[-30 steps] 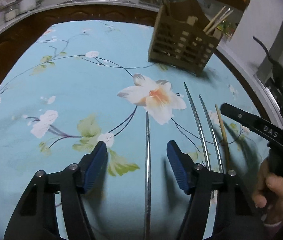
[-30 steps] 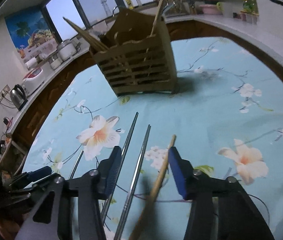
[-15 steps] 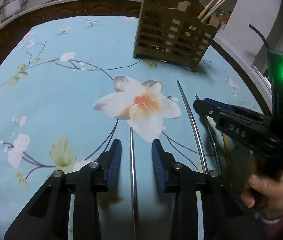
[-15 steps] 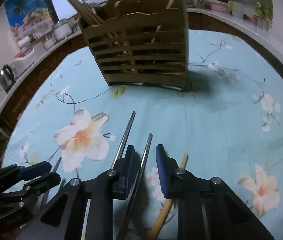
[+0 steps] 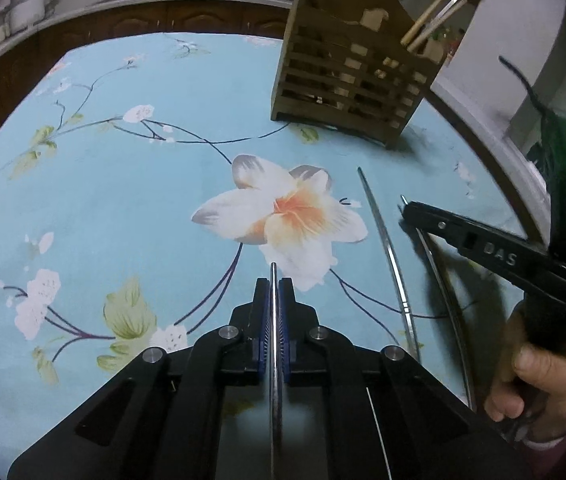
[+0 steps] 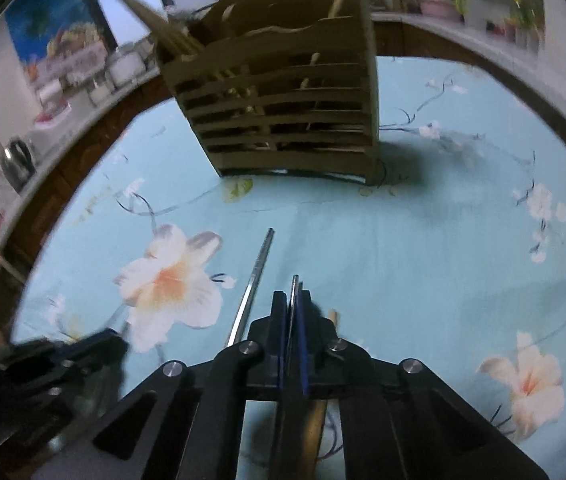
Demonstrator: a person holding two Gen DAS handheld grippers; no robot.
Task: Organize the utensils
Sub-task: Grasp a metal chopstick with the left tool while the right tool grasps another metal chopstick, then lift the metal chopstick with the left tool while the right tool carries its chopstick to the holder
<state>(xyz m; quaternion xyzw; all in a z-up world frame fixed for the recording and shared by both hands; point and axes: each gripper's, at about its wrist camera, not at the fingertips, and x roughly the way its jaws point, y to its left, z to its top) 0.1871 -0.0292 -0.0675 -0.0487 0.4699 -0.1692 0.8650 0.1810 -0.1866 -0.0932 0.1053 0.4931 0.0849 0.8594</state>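
Note:
My left gripper point(image 5: 273, 285) is shut on a thin metal chopstick point(image 5: 273, 270) that lies on the flowered blue tablecloth; its tip pokes out just past the blue pads. My right gripper point(image 6: 293, 297) is shut on a second metal chopstick point(image 6: 294, 282). Between the two, a third metal chopstick point(image 6: 252, 286) lies loose, also seen as a curved rod point(image 5: 387, 240). A wooden chopstick point(image 6: 333, 316) peeks out right of the right gripper. The slatted wooden holder point(image 6: 283, 120) stands ahead with several chopsticks in it.
In the left wrist view the right gripper point(image 5: 479, 240) reaches in from the right, held by a hand point(image 5: 531, 376). The holder point(image 5: 347, 80) stands at the far right of the table point(image 5: 123, 200). Behind it runs a counter with jars and a kettle point(image 6: 17, 162).
Both grippers went from open to shut, each closing on a metal chopstick. Both slid a little forward toward the wooden holder, which looks larger now.

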